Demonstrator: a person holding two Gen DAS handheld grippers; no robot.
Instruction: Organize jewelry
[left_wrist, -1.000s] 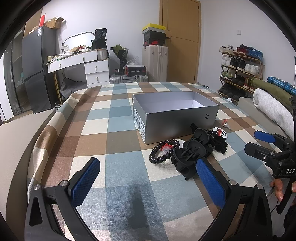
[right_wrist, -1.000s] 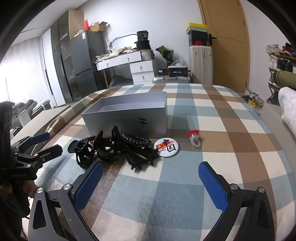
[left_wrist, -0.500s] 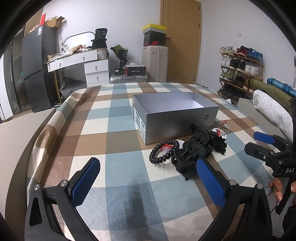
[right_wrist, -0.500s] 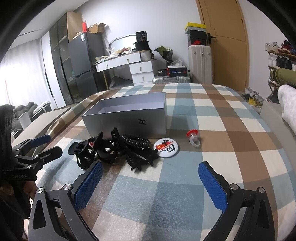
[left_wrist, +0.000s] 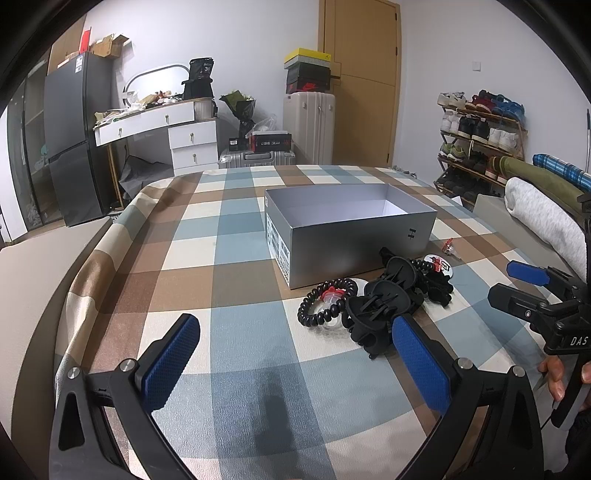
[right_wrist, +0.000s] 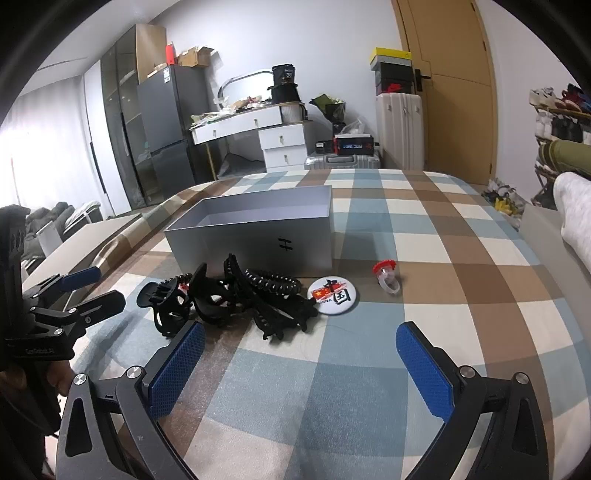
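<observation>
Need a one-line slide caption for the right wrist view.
Open right hand-held gripper facing black hair claws, a badge and red-topped ring before an open grey box.

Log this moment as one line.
left tool open | right tool open | hair clips beside box | box empty

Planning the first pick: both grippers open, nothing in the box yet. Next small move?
Probably ease the right gripper forward and down to the round badge. It lies flat and apart from the tangled hair clips, just in front of the grey box.
</observation>
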